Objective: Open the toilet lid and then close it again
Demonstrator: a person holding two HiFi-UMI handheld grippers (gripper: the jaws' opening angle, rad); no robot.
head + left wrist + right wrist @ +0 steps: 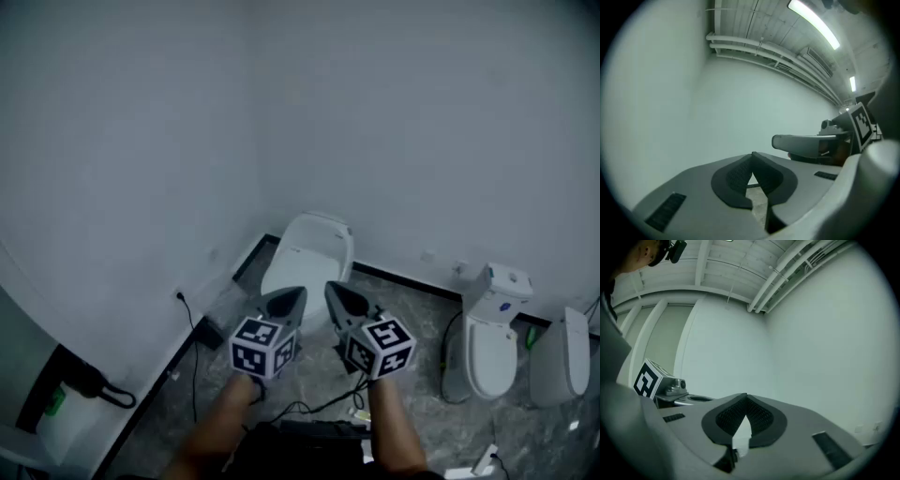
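Toilet lid (314, 246) lies shut just ahead of left tool (291, 300) and right tool (337, 295), both closed, empty, equally near.

Plain pale walls (422, 112), meeting in a corner. Below, mottled grey stone floor (412, 314), edged with black skirting (412, 278). Near the floor's right edge, a white toilet (492, 337) against the wall, another white fixture (561, 361) just beside it. By the left edge, a black cable (195, 370) trailing down. Overhead, ribbed ceiling (754, 18), pipes (754, 47), long strip lights (813, 21) glowing.
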